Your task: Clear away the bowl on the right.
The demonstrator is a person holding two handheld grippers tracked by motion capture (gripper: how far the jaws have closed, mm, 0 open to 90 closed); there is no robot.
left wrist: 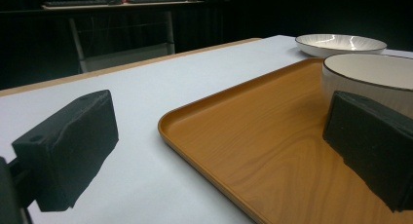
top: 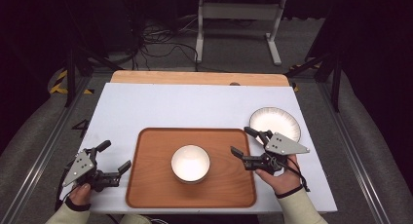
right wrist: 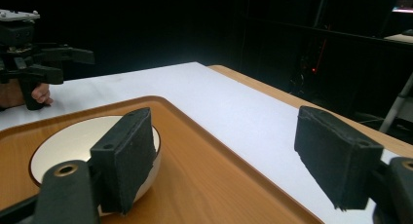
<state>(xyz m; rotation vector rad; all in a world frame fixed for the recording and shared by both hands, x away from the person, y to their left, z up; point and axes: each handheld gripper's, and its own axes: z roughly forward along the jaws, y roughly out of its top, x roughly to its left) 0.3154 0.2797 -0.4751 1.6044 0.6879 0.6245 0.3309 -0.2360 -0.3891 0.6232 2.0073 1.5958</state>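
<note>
right gripper point(top: 246, 142) at the near right, over the right edge of the rectangular orange-brown wooden tray point(top: 151, 185): fingers point(right wrist: 127, 156) released, nothing between them. left gripper point(top: 115, 158) near left of the tray: fingers released, empty. round white ceramic bowl point(top: 190, 163) sits at the tray's centre. shallow white plate point(top: 275, 123) lies on the white worktop point(top: 195, 107), far right.

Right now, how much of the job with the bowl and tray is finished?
Done: the white bowl already sits in the middle of the wooden tray. In hand: nothing; the right tool is open beside the bowl, and the left tool waits open by the tray's other edge. Left, probably: the plate still lies on the table off the tray.
</note>
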